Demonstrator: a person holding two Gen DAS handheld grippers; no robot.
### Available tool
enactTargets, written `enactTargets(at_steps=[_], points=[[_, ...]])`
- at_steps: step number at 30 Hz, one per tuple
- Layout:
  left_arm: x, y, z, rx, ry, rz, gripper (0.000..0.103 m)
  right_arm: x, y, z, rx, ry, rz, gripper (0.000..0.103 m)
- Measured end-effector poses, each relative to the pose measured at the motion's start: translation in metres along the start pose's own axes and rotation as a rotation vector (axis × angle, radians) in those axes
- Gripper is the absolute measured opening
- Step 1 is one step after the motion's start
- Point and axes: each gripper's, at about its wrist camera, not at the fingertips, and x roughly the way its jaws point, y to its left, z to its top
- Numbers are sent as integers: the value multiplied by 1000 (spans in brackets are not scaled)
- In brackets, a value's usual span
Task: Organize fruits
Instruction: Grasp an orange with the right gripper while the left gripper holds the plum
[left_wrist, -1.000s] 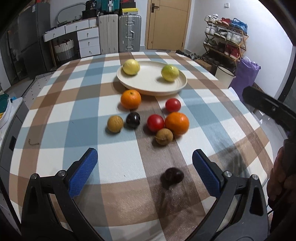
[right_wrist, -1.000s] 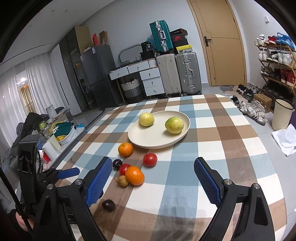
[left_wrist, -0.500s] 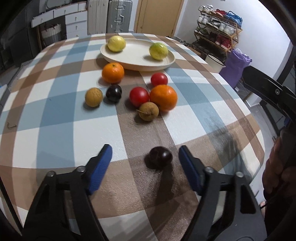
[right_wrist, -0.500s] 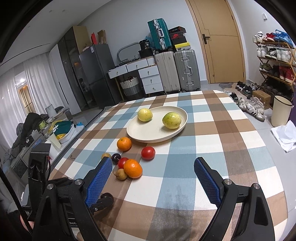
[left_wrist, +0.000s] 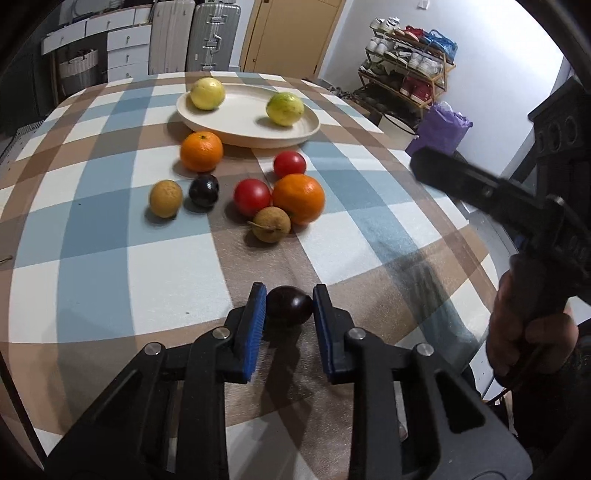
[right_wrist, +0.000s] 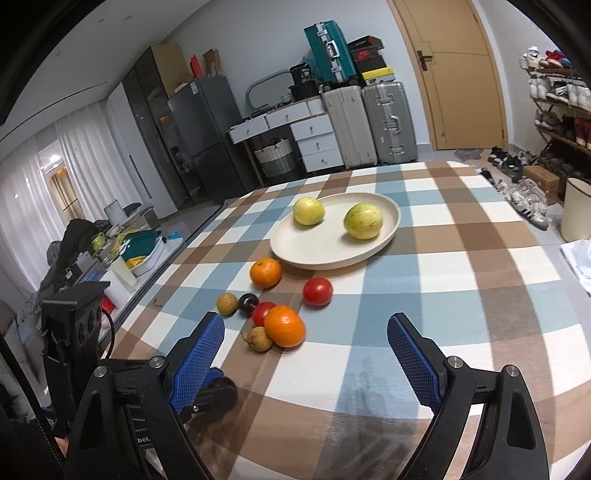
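My left gripper is clamped on the dark plum at the near table edge, seemingly near the pad tips, so I'll lift slowly toward the plate, right gripper wide and empty.

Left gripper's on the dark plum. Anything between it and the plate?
Yes. The loose fruit lies across the straight line from the dark plum in the left gripper to the plate: brown fruit, large orange and two tomatoes. Lifted over them, nothing visible blocks it; the plate has bare space between its two yellow-green fruits.
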Motion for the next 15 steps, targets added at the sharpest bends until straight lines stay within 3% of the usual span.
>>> enactTargets(at_steps=[11,15], points=[[-23,19,10,-49,-50,-5,23,34,5,1,23,67,72,92],[-26,22,13,-53,-56,-11,23,48,1,1,40,100,81,86]])
